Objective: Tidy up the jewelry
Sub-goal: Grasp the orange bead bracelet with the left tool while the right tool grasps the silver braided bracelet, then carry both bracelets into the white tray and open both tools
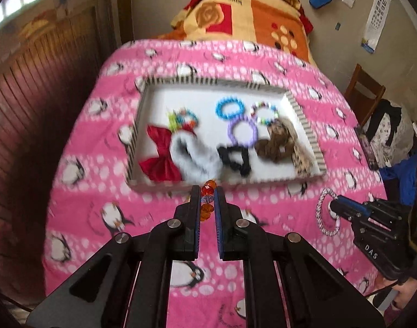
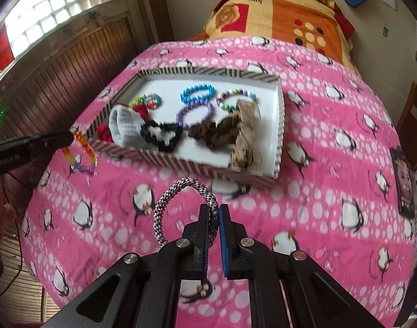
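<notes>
A striped-walled tray (image 1: 306,125) (image 2: 280,136) lies on the pink penguin blanket, holding several bracelets, scrunchies and a red bow. My left gripper (image 1: 207,194) is shut on an orange bead bracelet (image 1: 207,199), held just short of the tray's near wall; from the right wrist view the bracelet (image 2: 81,142) hangs from that gripper (image 2: 69,136) at the tray's left corner. My right gripper (image 2: 213,210) is shut on a silver-grey braided bracelet (image 2: 181,188), held above the blanket in front of the tray; it also shows in the left wrist view (image 1: 321,210), at the right gripper's tip (image 1: 334,205).
The blanket (image 1: 99,196) covers a raised surface that drops off on the left toward a wooden slatted wall (image 1: 44,76). An orange floral blanket (image 1: 249,13) lies behind. A wooden chair (image 1: 364,90) and clutter stand at the right.
</notes>
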Motion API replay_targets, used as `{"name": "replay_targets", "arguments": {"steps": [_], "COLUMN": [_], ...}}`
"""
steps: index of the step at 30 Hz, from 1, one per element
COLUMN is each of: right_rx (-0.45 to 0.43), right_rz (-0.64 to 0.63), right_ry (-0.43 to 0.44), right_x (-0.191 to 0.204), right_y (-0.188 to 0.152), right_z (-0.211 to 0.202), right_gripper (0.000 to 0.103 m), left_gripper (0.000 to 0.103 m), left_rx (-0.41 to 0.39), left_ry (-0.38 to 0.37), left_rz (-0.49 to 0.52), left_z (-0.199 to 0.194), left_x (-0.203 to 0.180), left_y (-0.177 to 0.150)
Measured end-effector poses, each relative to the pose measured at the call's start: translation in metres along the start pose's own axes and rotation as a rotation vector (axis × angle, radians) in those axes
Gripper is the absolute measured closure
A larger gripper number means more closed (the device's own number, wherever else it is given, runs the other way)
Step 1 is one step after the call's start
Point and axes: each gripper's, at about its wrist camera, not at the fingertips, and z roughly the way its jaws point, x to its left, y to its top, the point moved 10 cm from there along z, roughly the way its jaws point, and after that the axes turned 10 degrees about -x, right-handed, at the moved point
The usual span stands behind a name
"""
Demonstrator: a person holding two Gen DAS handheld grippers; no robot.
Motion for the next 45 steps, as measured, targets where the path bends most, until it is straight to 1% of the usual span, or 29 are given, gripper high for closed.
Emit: {"name": "replay_targets", "arguments": {"steps": [2, 6, 18, 25, 31, 36, 41, 45], "right_rx": [-0.009, -0.015, -0.011, -0.006, -0.001, 0.008, 0.027, 0.038], "right_rz": [-0.01, -0.023, -0.027, -0.028, -0.035, -0.041, -0.042, -0.034], "right_ry": [0.001, 0.002, 0.006, 0.009, 0.012, 0.017, 0.024, 0.038], "right_x": [0.002, 0.002, -0.003, -0.009, -0.013, -0.018, -0.026, -0.029], "right_y": [0.009, 0.023, 0.044, 0.056, 0.069, 0.082, 0.094, 0.103], "right_z": [0.002, 0.007, 0.022, 0.033, 0.047, 0.061, 0.082, 0.099], "right_gripper": [0.097, 0.097, 0.097, 0.097, 0.097, 0.097, 0.097, 0.097], "left_gripper": [0.095, 0.095, 0.095, 0.095, 0.095, 0.095, 0.095, 0.095], "left_rx": [-0.017, -0.037, -0.057, -0.042, -0.023, 0.001, 0.023, 0.054], "left_ry": [0.012, 0.022, 0.036, 0.033, 0.017, 0.005, 0.016, 0.044], "left_rz": [0.009, 0.028, 0.068, 0.077, 0.059, 0.041, 0.024, 0.008], "left_z": [0.0, 0.002, 0.022, 0.04, 0.058, 0.081, 0.106, 0.129], "left_x": [0.003, 0.001, -0.014, -0.02, -0.024, -0.033, -0.036, -0.029], "left_y": [0.014, 0.032, 0.062, 0.073, 0.086, 0.096, 0.101, 0.098]}}
